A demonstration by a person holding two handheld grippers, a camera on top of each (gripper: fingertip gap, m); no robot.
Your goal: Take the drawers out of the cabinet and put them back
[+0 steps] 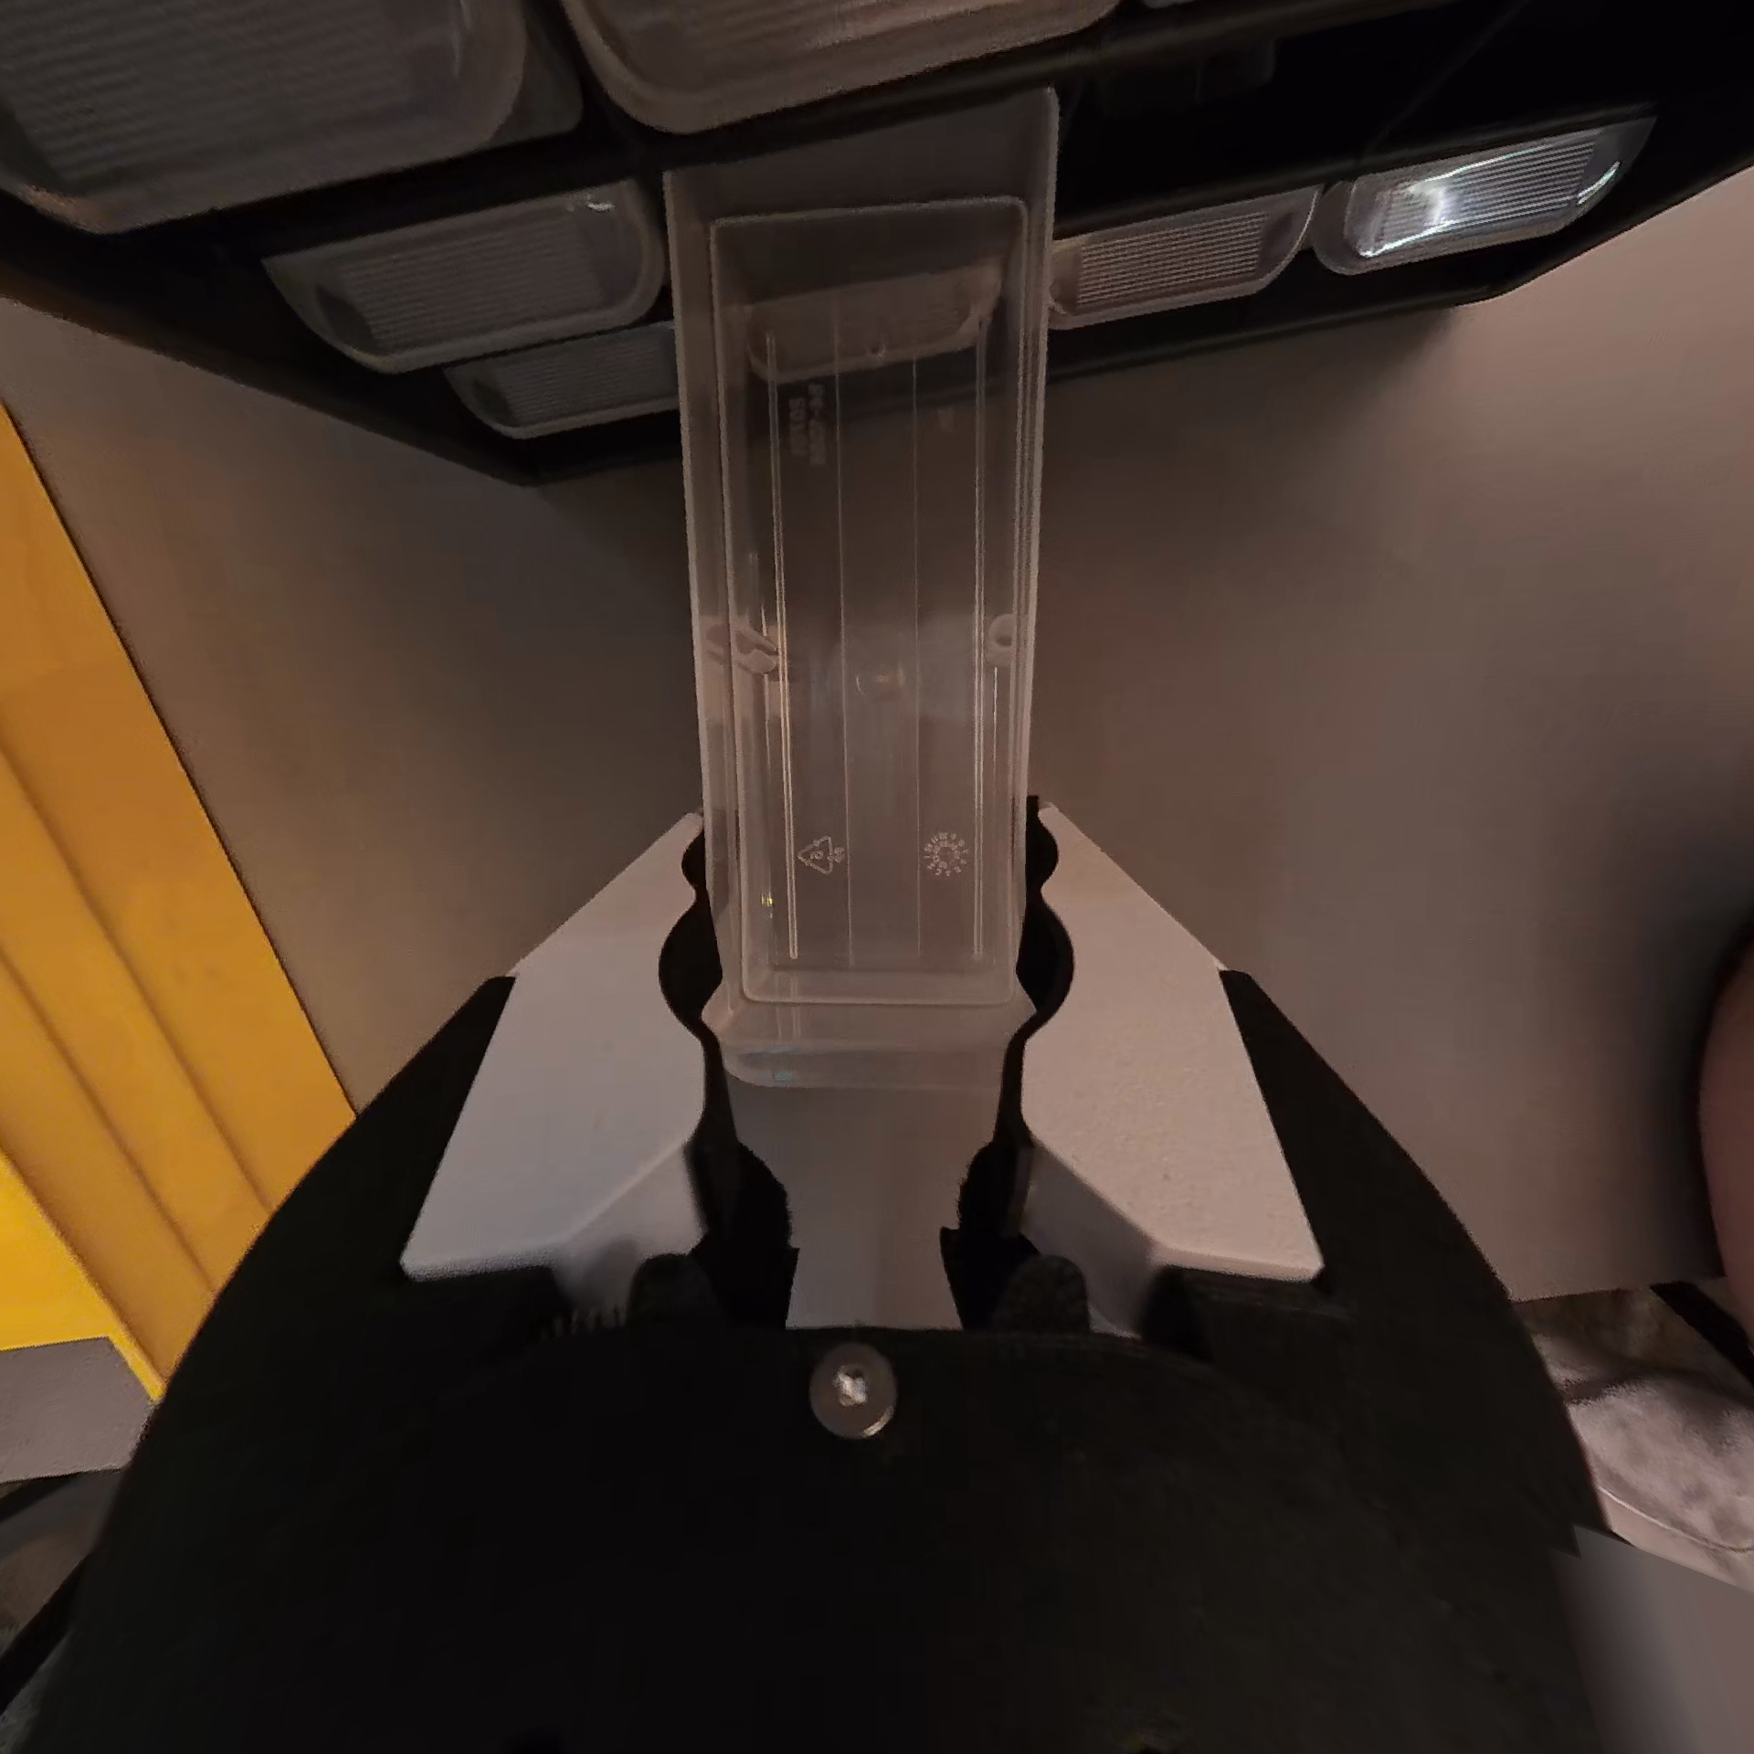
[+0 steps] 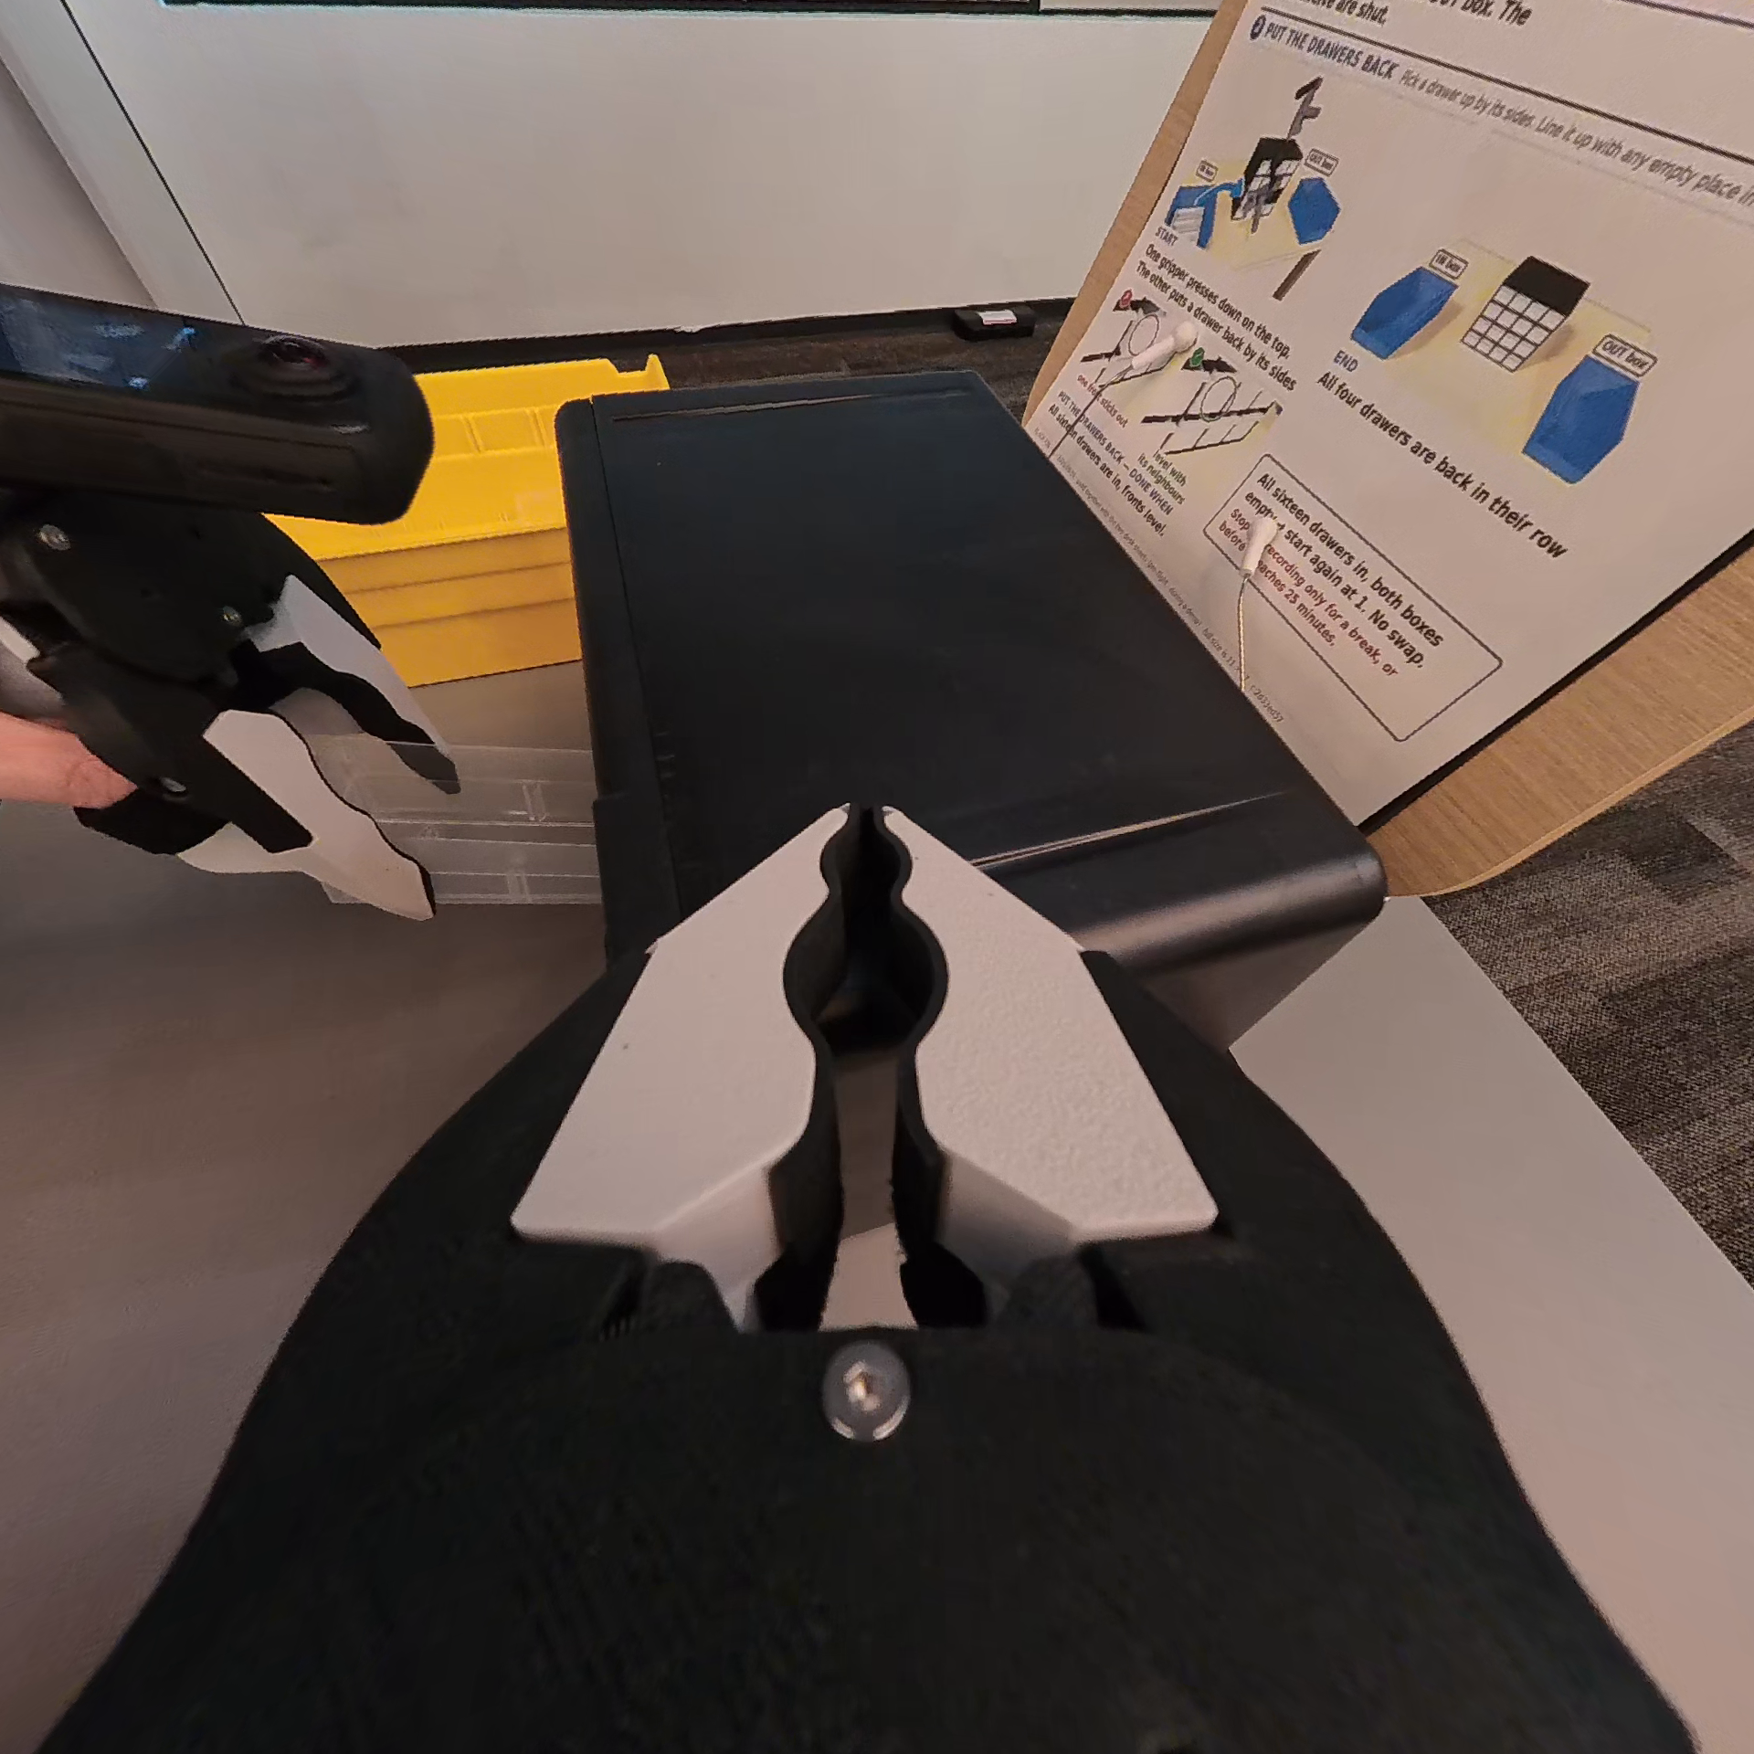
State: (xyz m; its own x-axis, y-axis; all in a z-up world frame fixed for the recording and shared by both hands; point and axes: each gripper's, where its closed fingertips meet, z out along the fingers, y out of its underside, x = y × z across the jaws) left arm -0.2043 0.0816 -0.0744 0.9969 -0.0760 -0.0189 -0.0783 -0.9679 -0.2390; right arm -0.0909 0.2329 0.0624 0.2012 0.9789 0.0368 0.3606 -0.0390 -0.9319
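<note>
A black cabinet [image 2: 902, 617] stands on the grey table, its drawer fronts facing left. In the left wrist view its front [image 1: 1186, 85] fills the top, with several clear drawers [image 1: 456, 275] seated in it. My left gripper [image 1: 868, 821] is shut on the sides of one clear drawer [image 1: 873, 569], held at its near end. The far end of that drawer sits at a cabinet slot, most of its length sticking out. In the right wrist view the left gripper [image 2: 432, 835] and this drawer [image 2: 513, 816] show left of the cabinet. My right gripper [image 2: 866, 811] is shut and empty over the cabinet top's near edge.
A yellow bin [image 2: 475, 531] stands behind the left gripper, also at the left of the left wrist view [image 1: 114, 854]. A printed instruction board [image 2: 1376, 380] leans right of the cabinet. The grey table [image 2: 237, 1091] ends at the right over carpet. A person's hand [image 2: 57, 759] holds the left gripper. There is about 25 cm between the tips of the two grippers.
</note>
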